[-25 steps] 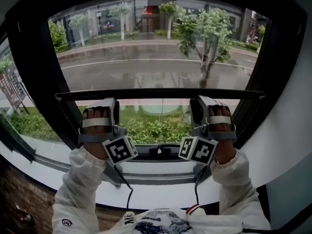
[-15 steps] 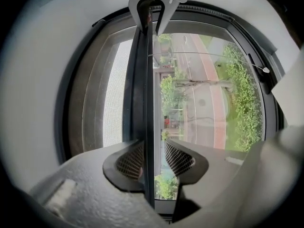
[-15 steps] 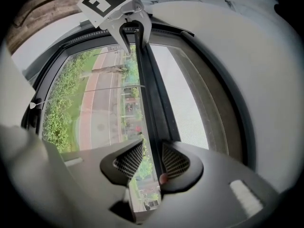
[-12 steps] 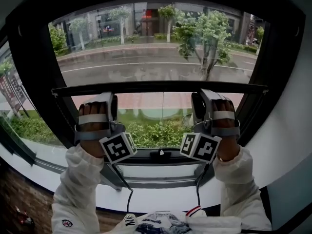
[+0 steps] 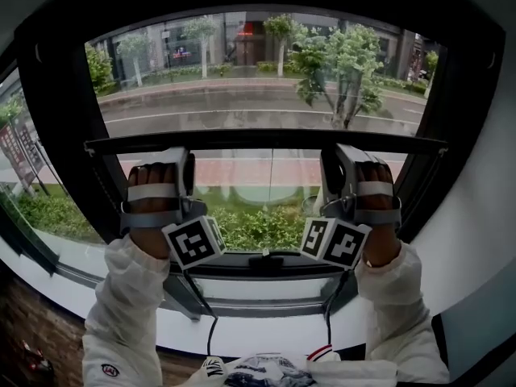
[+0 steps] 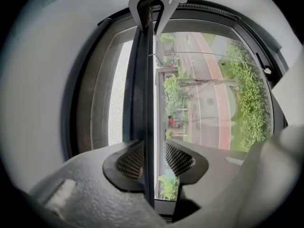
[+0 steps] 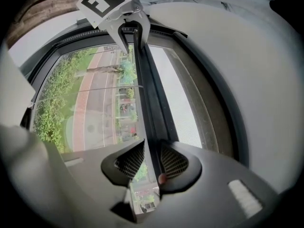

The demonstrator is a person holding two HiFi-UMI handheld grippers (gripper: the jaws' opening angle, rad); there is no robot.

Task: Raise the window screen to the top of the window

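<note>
The window screen's black bottom bar (image 5: 266, 143) runs level across the window, a little below mid-height, with grey mesh (image 5: 242, 79) above it. My left gripper (image 5: 178, 151) is shut on the bar at its left part and my right gripper (image 5: 336, 151) is shut on it at its right part. In the left gripper view the bar (image 6: 144, 89) passes between the pads of the left gripper (image 6: 153, 158), mesh (image 6: 115, 103) on its left. In the right gripper view the bar (image 7: 145, 94) sits clamped in the right gripper (image 7: 151, 159), mesh (image 7: 183, 110) on its right.
The black window frame (image 5: 56, 135) surrounds the opening, with a white sill (image 5: 266, 329) below. A thin pull cord (image 5: 270, 196) hangs from the bar down to a small handle (image 5: 263, 258) on the lower rail. White wall (image 5: 484, 240) stands at the right. Cables (image 5: 211, 329) hang from both grippers.
Both grippers have risen together with the bar held in them. The bar stands slightly higher in the window than a second ago, showing more clear glass below it.
</note>
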